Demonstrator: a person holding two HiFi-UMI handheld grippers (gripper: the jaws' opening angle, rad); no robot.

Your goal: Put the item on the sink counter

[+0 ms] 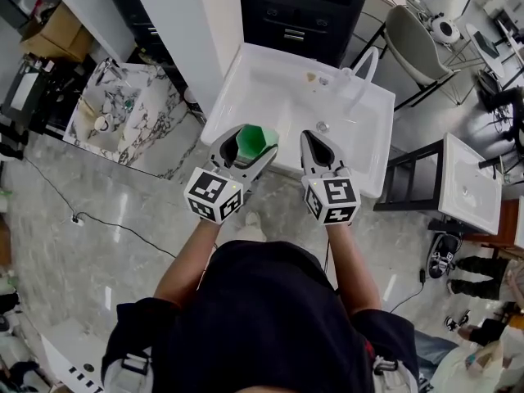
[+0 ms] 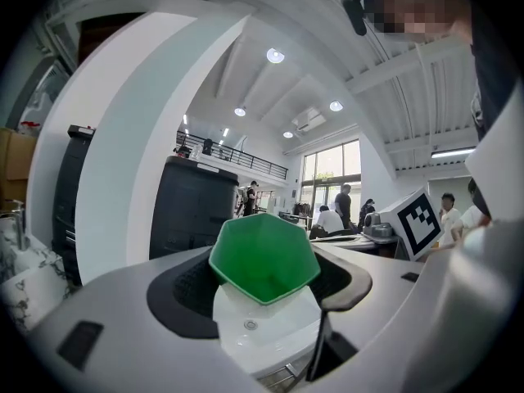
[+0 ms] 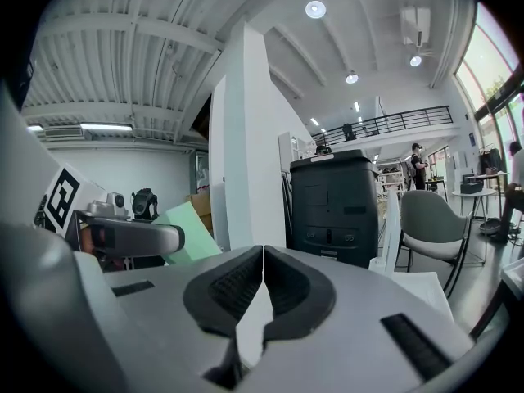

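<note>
My left gripper (image 1: 254, 146) is shut on a green faceted cup (image 1: 251, 142), held over the front left rim of the white sink (image 1: 246, 84). In the left gripper view the green cup (image 2: 264, 257) sits between the jaws, its opening facing the camera, with the white basin below it. My right gripper (image 1: 318, 147) is shut and holds nothing, hovering over the sink's front edge just right of the cup. In the right gripper view its jaws (image 3: 262, 281) meet with no gap, and the green cup (image 3: 187, 232) shows at the left.
A faucet (image 1: 366, 62) stands at the sink's back right and a drain (image 1: 322, 126) lies in the basin. A marble-patterned sink (image 1: 123, 109) stands to the left, a black cabinet (image 1: 304, 11) behind, a chair (image 1: 417, 47) and another white basin (image 1: 471, 182) to the right.
</note>
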